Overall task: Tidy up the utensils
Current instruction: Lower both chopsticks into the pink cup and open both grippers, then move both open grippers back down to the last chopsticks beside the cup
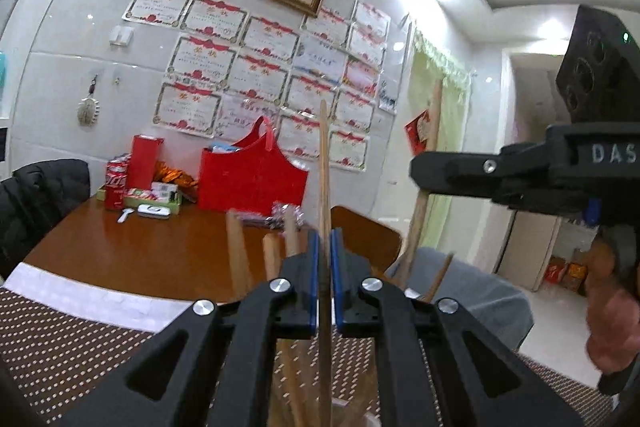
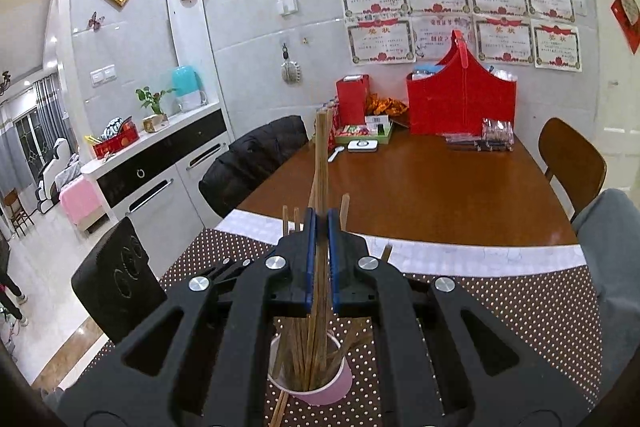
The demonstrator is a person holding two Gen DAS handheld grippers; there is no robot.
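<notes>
Left tongs (image 1: 325, 247) are clenching on one chopstick (image 1: 324, 163), which is standing upright between the blue pads (image 1: 314, 283). Right tongs (image 2: 321, 227) are clenching on a pair of chopsticks (image 2: 320, 163), their lower ends sitting in the pink cup (image 2: 320, 387). The cup is resting on the dotted mat (image 2: 520, 307) at the near edge of the surface (image 2: 420, 187), holding more chopsticks. A red basket (image 2: 460, 107) is standing at the far side.
</notes>
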